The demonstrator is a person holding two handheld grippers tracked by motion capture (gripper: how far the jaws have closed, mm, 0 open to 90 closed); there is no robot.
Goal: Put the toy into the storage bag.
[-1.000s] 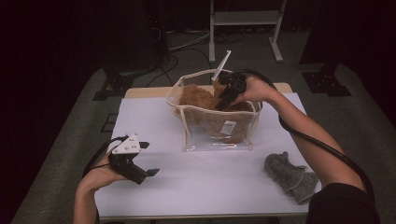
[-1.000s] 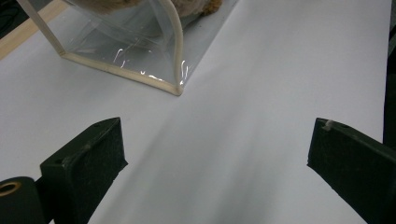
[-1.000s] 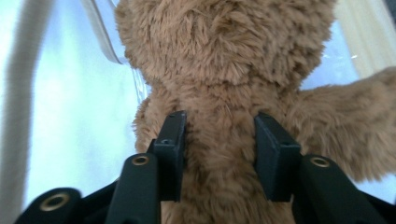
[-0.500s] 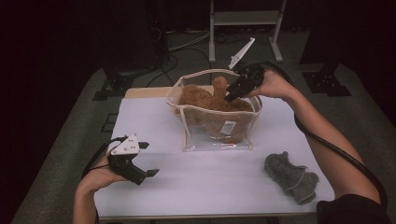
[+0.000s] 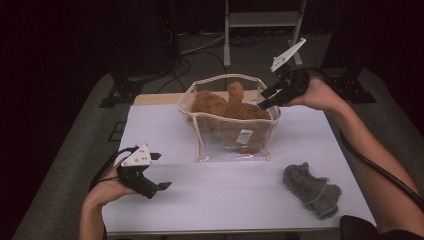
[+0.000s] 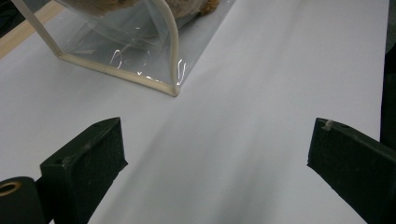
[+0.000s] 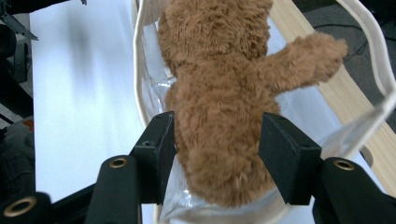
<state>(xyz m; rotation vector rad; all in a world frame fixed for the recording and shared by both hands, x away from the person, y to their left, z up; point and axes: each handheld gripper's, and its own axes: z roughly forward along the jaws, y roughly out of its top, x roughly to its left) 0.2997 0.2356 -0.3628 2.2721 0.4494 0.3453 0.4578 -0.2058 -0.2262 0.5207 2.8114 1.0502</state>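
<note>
Brown plush bear [image 5: 226, 107] lay inside clear bag [image 5: 235, 145] at table [image 5: 225, 200] centre, one limb sticking up past the rim. Grey plush [image 5: 311, 190] lay apart near the right front corner, untouched.

Right gripper [image 5: 264, 101] hung at the bag's right rim, tips pointing in at the bear. In the right gripper view the jaws flanked the bear's [image 7: 224, 116] body; they had just been opening, and the pads looked to brush the fur rather than squeeze it. Read as released, bear between the jaws but resting in the bag [image 7: 140, 70].

Left gripper [image 5: 159, 172] rested low at the left front, jaws spread wide, nothing in them. Its own view showed bare table [image 6: 261, 93] and the bag's [image 6: 140, 60] near corner ahead.

Step judged: bear just deposited, right hand backing out. Next move likely calls for clearing the rim without snagging the upright limb, then crossing to the grey plush. Soft-sided bag may tip or shift; left gripper could steady it.
</note>
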